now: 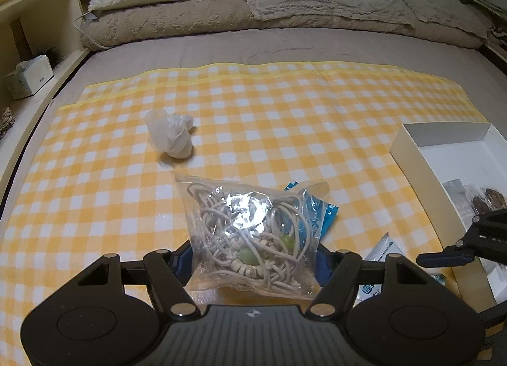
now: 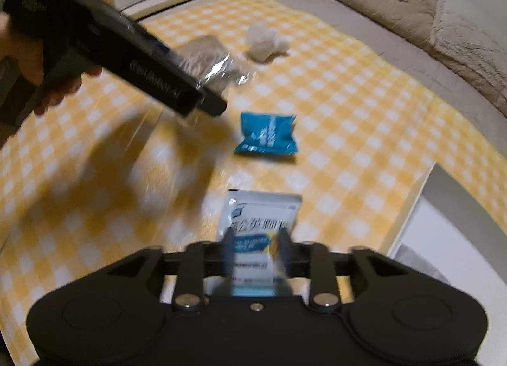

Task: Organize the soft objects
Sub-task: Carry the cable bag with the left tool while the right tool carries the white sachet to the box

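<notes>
My left gripper (image 1: 253, 258) is shut on a clear plastic bag (image 1: 253, 226) stuffed with pale cord and green beads, held just above the yellow checked blanket (image 1: 285, 118). In the right wrist view a hand holds that gripper (image 2: 202, 96) and the bag (image 2: 209, 61) at upper left. My right gripper (image 2: 256, 248) hovers, blurred, over a white printed sachet (image 2: 263, 217) lying flat on the blanket. Its fingers stand apart over the sachet's near end, so it looks open. A blue packet (image 2: 266, 134) and a crumpled white plastic bag (image 1: 171, 138) lie further out.
An open white box (image 1: 443, 144) with a few dark packets inside sits at the blanket's right edge. Pillows and a folded quilt (image 1: 285, 1) fill the bed's far end. A wooden shelf unit (image 1: 28, 33) with a tissue box runs along the left side.
</notes>
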Tool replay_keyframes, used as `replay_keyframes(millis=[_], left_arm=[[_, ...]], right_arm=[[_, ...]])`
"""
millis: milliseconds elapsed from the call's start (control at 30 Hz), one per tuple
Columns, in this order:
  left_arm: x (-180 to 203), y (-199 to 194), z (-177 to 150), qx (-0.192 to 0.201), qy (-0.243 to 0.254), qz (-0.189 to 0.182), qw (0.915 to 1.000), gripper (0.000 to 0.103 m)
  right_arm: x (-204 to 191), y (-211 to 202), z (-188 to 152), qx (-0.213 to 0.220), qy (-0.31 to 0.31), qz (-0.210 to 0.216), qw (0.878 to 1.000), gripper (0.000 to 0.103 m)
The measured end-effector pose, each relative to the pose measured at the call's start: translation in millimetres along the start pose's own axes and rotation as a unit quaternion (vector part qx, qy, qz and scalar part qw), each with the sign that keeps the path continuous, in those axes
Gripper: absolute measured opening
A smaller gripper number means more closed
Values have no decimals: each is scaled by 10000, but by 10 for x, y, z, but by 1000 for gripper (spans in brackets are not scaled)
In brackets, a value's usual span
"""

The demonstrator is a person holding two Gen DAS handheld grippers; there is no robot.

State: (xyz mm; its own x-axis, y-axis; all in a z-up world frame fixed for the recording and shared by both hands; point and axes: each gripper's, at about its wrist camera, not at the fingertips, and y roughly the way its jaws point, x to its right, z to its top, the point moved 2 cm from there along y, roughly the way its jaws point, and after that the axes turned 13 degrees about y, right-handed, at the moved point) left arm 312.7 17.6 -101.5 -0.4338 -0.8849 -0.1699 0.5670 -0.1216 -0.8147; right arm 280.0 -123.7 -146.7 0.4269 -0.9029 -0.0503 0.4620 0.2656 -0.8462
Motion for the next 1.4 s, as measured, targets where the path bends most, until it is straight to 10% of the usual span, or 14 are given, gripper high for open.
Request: replay_keyframes(millis=[267,767,1400], left_arm=[[-7,-25,-16,-38,-4,5,10000,70],[-54,-275,5,293,-393,113,9987,70],[569,-544,562,1163,-609,-430,9904,70]], right_arm=[[-47,165,-67,-283,33,-5,9996,70],[-50,-84,15,242,-18,-142,9996,19],[638,-1069,-50,1519,1024,-494,9818,16]])
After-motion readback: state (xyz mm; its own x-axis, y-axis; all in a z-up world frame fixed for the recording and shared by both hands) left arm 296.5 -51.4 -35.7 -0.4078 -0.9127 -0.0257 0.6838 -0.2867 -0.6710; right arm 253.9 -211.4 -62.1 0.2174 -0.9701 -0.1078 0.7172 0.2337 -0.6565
